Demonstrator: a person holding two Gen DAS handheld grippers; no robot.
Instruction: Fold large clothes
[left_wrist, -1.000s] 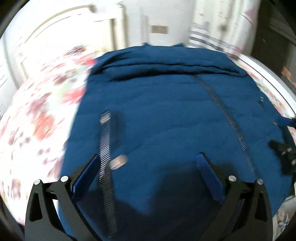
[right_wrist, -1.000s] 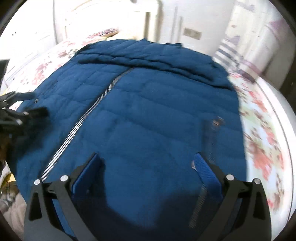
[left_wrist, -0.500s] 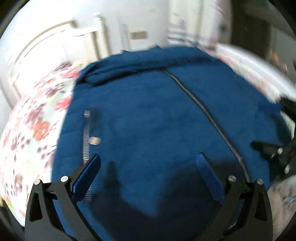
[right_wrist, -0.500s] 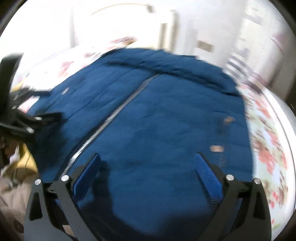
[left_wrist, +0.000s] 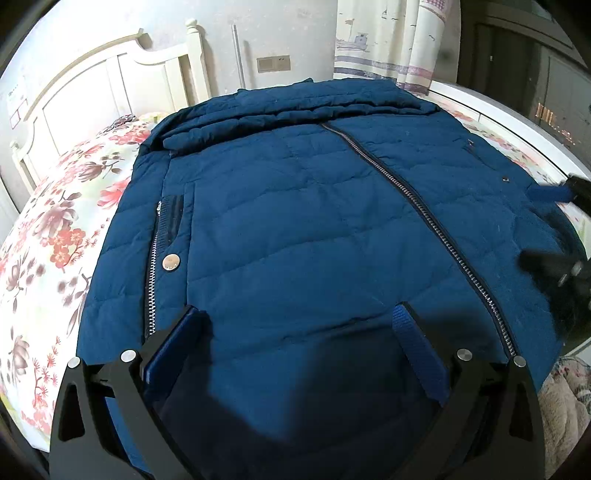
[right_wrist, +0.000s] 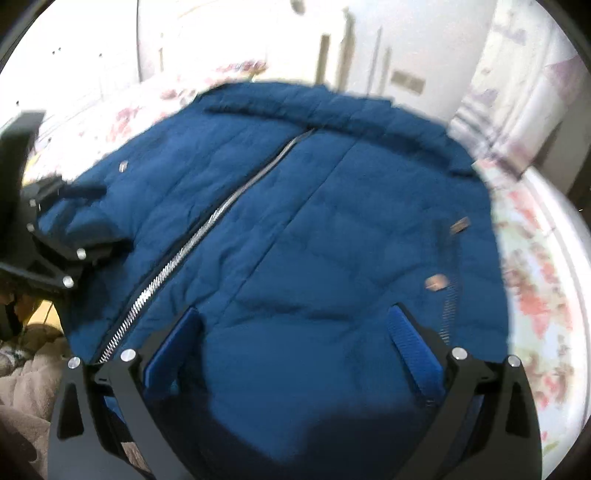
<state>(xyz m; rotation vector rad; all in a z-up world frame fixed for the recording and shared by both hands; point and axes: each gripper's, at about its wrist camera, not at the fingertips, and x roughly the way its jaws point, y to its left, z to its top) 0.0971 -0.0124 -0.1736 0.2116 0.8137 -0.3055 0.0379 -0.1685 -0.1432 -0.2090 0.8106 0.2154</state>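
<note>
A blue jacket (left_wrist: 314, 229) lies spread flat, front up, on the bed (left_wrist: 55, 229), its collar toward the headboard (left_wrist: 110, 85). Both grippers hover over its hem end with fingers spread wide and nothing between them: the left gripper (left_wrist: 299, 332) toward the pocket side, the right gripper (right_wrist: 295, 332) further along the hem.

The left view is sharp. It shows the closed main zipper (left_wrist: 424, 210), a pocket zipper (left_wrist: 153, 266) with a snap (left_wrist: 171, 263) beside it, a wall switch (left_wrist: 273, 63) and a curtain (left_wrist: 384, 40). The right gripper appears there at the jacket's right edge.

The right view is blurred. It shows a brown blanket (right_wrist: 26, 376) below the bed edge and the left gripper at the jacket's left edge. Whether either gripper touches the cloth I cannot tell.
</note>
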